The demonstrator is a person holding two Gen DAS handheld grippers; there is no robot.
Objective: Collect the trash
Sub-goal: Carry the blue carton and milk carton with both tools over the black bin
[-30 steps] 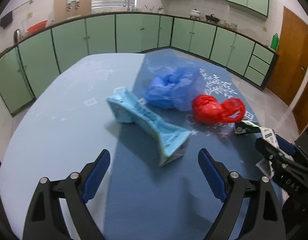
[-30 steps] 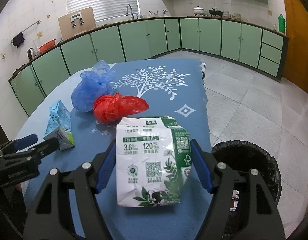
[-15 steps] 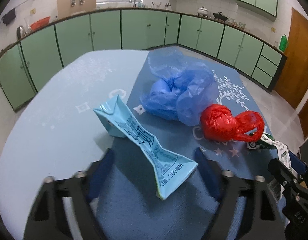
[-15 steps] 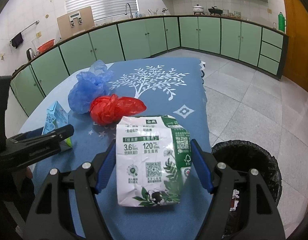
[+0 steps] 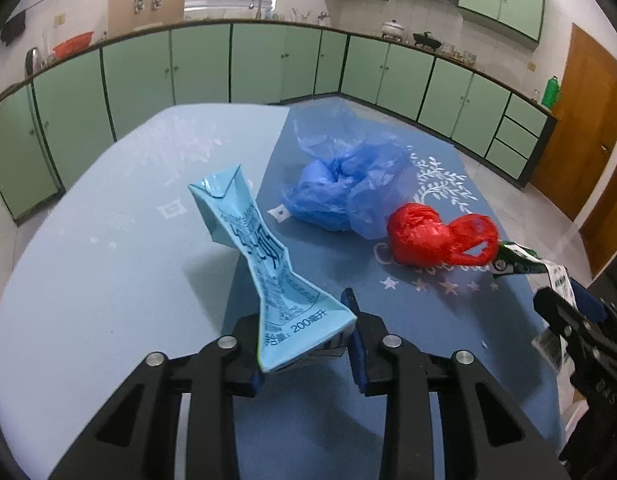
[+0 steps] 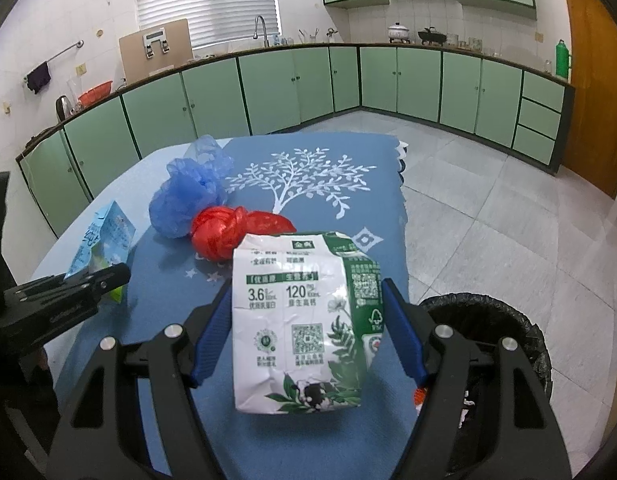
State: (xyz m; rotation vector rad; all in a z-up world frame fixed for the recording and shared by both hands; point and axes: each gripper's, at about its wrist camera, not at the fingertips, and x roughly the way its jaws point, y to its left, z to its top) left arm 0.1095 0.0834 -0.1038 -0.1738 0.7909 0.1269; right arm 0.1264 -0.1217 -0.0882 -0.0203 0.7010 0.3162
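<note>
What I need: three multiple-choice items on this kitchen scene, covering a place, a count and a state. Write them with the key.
1. Where does the round black-lined waste bin stand?
A. on the floor beside the blue-clothed table
B. on that table
C. on the counter

2. How many crumpled plastic bags lie on the table?
A. one
B. two
C. four

3. The crushed white-and-green milk carton is:
A. lying loose
B. inside the bin
C. gripped by the right gripper

Key: A, its rim sits on the tiles below the table edge; B, one blue bag and one red bag; C, the jaws press both its sides.
</note>
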